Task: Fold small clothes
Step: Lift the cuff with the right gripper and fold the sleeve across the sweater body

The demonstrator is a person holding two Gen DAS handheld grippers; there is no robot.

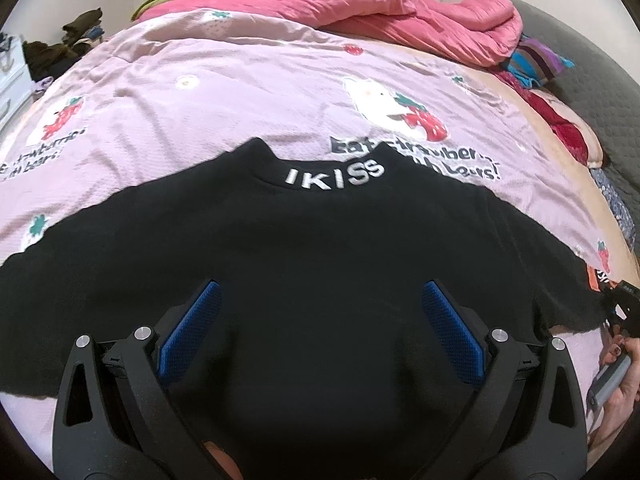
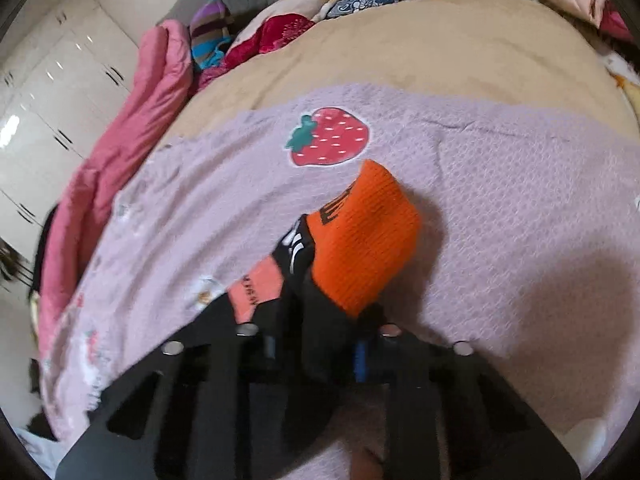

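A black sweater [image 1: 320, 240] lies spread face up on the bed, its collar with white letters [image 1: 336, 176] pointing away from me. My left gripper [image 1: 320, 292] hovers over the sweater's chest, its blue pads [image 1: 192, 320] wide apart and nothing between them. In the right wrist view the sweater's sleeve [image 2: 308, 292] ends in an orange cuff [image 2: 364, 232], and my right gripper [image 2: 316, 352] is shut on the black part just behind that cuff. From the left wrist view, the right gripper [image 1: 624, 300] and the hand [image 1: 616, 360] holding it show at the far right edge.
A lilac strawberry-print blanket [image 1: 240, 100] covers the bed under the sweater. A bunched pink quilt [image 1: 380, 4] lies at the far side, with striped and red fabrics [image 1: 536, 60] beside it. Dark clothes [image 1: 60, 52] pile at the left. White cupboards [image 2: 52, 100] stand beyond the bed.
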